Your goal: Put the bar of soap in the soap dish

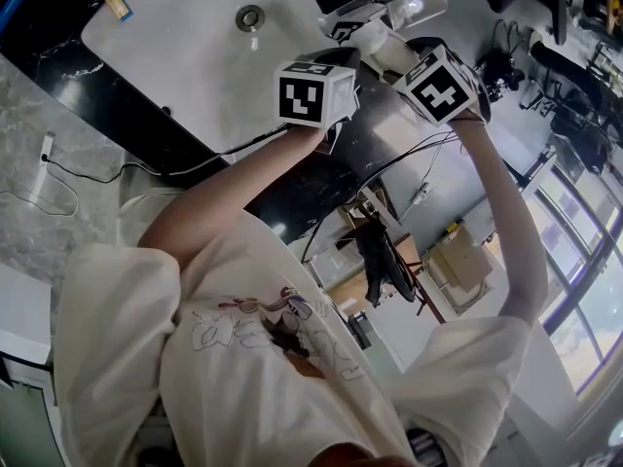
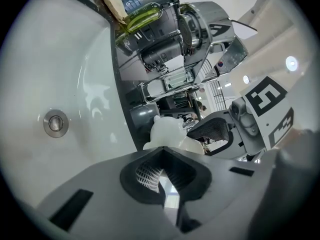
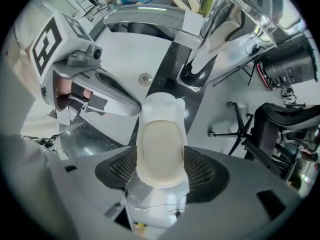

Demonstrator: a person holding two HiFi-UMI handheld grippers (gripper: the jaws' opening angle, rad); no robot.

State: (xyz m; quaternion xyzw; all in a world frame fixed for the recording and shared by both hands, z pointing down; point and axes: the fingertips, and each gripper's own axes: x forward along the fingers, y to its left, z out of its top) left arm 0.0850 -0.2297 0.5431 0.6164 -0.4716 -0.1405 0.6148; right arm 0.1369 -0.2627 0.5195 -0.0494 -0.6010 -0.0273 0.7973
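Bordering the white sink basin (image 1: 185, 47), the dark desk (image 1: 321, 178) is where both claws meet. The right claw (image 3: 160, 170) points steeply down with its jaws spread wide, one pad on either side of the white soap dish (image 3: 161, 109) and neither seen pressing on it, while the left claw (image 2: 162, 151) has its jaws drawn together, tips at the dish's end. The cream bar of soap (image 3: 160, 151) lies flat inside the dish, directly between the right claw's pads
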